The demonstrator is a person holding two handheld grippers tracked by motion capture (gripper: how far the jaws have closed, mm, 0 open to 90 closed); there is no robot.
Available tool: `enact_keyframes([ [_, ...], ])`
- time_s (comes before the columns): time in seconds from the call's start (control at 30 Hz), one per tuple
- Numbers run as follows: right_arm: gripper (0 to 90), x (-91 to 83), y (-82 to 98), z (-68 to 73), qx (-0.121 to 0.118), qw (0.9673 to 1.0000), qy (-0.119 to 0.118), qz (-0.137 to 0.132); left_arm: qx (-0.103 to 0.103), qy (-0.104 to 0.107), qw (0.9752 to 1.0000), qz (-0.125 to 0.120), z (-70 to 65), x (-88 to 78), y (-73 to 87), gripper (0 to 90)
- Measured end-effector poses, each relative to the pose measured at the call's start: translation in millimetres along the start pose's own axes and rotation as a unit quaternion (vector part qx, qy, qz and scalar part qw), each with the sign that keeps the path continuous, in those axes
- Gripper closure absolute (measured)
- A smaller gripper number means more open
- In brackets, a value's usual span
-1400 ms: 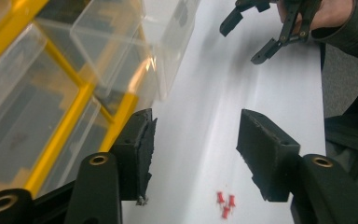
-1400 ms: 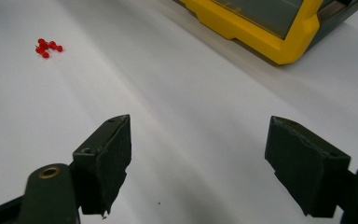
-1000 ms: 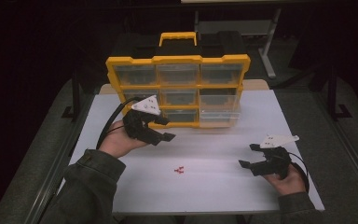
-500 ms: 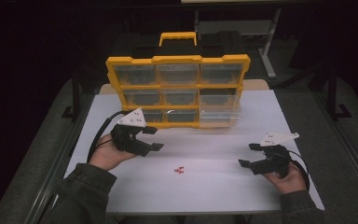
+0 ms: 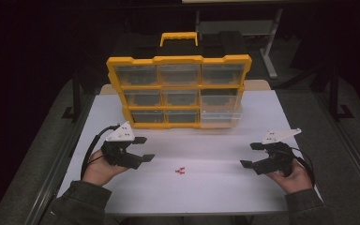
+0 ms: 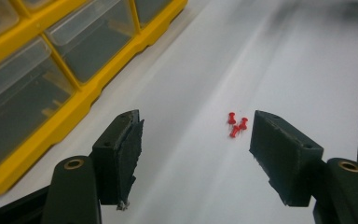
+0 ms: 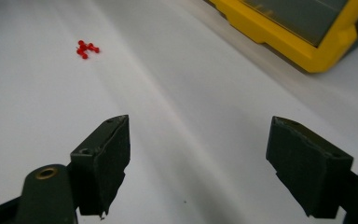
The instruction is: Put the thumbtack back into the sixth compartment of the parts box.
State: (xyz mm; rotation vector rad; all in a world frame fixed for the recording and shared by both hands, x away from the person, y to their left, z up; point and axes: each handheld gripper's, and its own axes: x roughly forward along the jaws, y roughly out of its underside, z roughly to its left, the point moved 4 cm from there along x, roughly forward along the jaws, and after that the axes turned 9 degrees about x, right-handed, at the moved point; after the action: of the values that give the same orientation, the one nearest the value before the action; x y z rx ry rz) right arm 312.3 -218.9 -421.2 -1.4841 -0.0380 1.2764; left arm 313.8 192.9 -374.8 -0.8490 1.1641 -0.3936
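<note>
The work at hand seemed to be the picking up of the red pushpins (image 5: 181,170), and it was only at its beginning. The small cluster of pins lay loose on the white table (image 5: 215,197), untouched, between the two claws. In the left gripper view they (image 6: 236,124) lay just ahead of the left claw (image 5: 143,149), a little toward its right jaw and not yet between the pads. The left claw was released, with wide jaws and nothing inside. The right claw (image 5: 252,155) was released too, also empty, and well apart from the pins, which in its own view (image 7: 86,48) were far ahead and to the left. The yellow organizer (image 5: 178,91) stood upright behind both claws, with its clear drawers seemingly closed. So no pin was grasped yet. I judge that the approach, the grasp and the putting away were all left to do.

Compared with one second before, the left claw had come away from the front of the organizer, down and nearer to the person, toward the table surface beside the pins. Its jaws had just been opening, with nothing between them. The right claw and the pins were in the same place as before.
</note>
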Motion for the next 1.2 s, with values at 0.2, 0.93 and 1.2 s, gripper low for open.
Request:
enact_keyframes([
  [0.2,23.4,2.6,-14.7,13.0,-0.027,0.9995,-0.013,0.014,-0.012,-0.003,0.9999,-0.001,-9.2,-2.0,14.9,31.5],
  [0.93,38.0,53.9,-58.4,63.5,-0.115,0.9895,-0.058,0.066,-0.041,-0.028,0.9988,0.0,-18.4,-4.7,52.3,27.7],
  [1.2,43.5,84.7,-67.2,78.5,-0.142,0.9827,-0.079,0.09,-0.04,-0.029,0.9987,-0.004,-18.4,-4.2,54.1,27.2],
])
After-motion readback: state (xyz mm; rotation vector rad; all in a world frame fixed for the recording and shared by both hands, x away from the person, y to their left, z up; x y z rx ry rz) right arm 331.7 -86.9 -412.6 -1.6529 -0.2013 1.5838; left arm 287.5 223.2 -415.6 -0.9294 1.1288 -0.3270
